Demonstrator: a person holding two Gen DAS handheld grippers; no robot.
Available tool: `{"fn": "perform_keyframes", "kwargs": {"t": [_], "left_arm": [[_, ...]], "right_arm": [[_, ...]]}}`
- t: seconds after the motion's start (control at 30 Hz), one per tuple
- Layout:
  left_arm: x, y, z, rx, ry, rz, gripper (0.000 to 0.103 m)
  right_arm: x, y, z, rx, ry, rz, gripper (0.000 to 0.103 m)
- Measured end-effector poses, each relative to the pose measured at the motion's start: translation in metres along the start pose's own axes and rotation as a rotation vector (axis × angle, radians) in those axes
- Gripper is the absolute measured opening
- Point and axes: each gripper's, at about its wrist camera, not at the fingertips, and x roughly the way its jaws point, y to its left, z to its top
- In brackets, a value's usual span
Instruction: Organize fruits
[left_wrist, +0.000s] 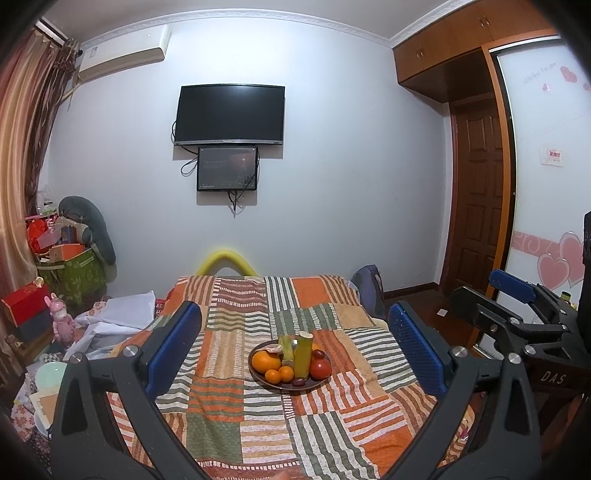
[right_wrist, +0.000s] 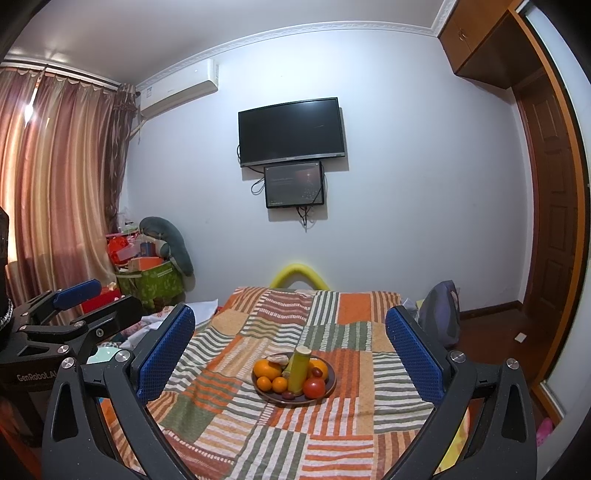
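A dark round plate (left_wrist: 258, 376) sits on the patchwork striped cloth (left_wrist: 258, 435). It holds a large orange (left_wrist: 261, 360), small oranges (left_wrist: 279, 374), a red tomato (left_wrist: 320, 367), dark red dates (left_wrist: 299, 382) and upright green-yellow cane pieces (left_wrist: 303, 354). My left gripper (left_wrist: 295, 350) is open and empty, held back from the plate, which shows between its blue pads. My right gripper (right_wrist: 291, 358) is open and empty too, with the plate (right_wrist: 325, 387) between its pads. The right gripper also shows at the right edge of the left wrist view (left_wrist: 506, 295).
The cloth-covered surface (right_wrist: 332, 443) stands in a bedroom. A TV (left_wrist: 229, 114) and a small screen hang on the far wall. Boxes, a green bag (left_wrist: 74, 273) and clutter fill the left side. A wardrobe and door (left_wrist: 480, 192) are at right.
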Motion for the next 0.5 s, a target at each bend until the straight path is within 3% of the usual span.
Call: {"fn": "perform_keyframes", "kwargs": {"t": [0.5], "left_arm": [[-0.0002,-0.0027,-0.0003,0.009,-0.003,0.001,0.103]], "right_arm": [[0.0002,-0.0065,0.0018,0.012,-0.001,-0.006,0.103]]}}
